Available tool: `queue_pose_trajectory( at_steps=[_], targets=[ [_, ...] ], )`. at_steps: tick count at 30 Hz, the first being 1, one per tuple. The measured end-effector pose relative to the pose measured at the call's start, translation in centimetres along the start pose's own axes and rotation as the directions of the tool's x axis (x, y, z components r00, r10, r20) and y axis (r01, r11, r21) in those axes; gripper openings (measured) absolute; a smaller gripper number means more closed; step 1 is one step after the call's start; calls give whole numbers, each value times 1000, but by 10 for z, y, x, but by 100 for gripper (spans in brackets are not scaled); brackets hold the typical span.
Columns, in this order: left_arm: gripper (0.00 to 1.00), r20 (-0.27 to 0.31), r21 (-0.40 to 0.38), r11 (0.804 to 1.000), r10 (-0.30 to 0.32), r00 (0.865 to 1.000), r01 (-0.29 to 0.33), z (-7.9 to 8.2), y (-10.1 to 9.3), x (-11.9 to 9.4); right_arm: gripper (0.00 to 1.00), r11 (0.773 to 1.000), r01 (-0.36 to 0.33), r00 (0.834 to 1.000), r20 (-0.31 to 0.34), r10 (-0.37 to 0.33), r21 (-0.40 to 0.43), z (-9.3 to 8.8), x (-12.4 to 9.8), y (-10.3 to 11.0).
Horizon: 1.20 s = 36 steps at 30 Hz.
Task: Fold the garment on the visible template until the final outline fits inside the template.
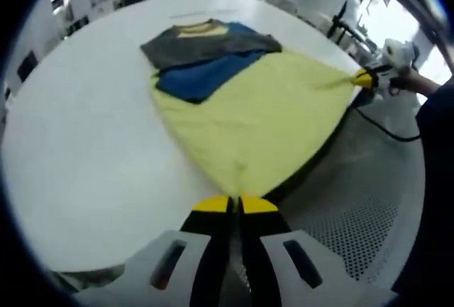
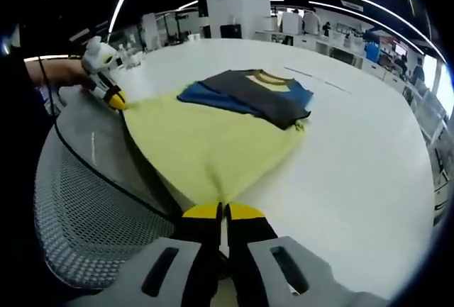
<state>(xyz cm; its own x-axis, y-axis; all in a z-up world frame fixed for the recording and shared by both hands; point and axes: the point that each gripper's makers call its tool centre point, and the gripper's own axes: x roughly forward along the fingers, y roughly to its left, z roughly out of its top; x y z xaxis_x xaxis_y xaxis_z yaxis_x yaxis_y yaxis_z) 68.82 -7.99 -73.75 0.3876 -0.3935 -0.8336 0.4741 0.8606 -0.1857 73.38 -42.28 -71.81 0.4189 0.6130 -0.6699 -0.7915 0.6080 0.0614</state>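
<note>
Honestly, main risk is uneven tension: both grippers hold the yellow hem of the garment (image 1: 241, 115) stretched off the table (image 1: 85, 144) edge, so one slipping corner would skew the fold and drag the grey and blue upper part. Left gripper (image 1: 235, 204) has its jaws closed on one hem corner right at the yellow tips; right gripper (image 2: 222, 211) likewise pinches the other corner. The garment's body lies flat ahead of both. No template outline can be made out.
</note>
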Motion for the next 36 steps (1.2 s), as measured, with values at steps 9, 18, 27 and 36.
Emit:
queue_pose_trajectory(
  at_steps=[9, 18, 27, 36],
  targets=[
    [0, 30, -94, 994, -46, 998, 49, -5, -11, -10, 3, 1000, -21, 1000, -4, 21, 21, -4, -10, 5],
    [0, 78, -151, 986, -52, 996, 63, 1, -10, -23, 3, 999, -43, 999, -10, 43, -3, -2, -20, 14],
    [0, 101, -174, 982, -52, 993, 70, -2, -14, -28, 3, 998, -57, 998, -16, 57, -3, -6, -23, 23],
    [0, 134, -177, 983, -26, 991, 50, 1, -26, -39, 3, 998, -61, 998, -4, 61, -5, -6, -32, 30]
  ],
)
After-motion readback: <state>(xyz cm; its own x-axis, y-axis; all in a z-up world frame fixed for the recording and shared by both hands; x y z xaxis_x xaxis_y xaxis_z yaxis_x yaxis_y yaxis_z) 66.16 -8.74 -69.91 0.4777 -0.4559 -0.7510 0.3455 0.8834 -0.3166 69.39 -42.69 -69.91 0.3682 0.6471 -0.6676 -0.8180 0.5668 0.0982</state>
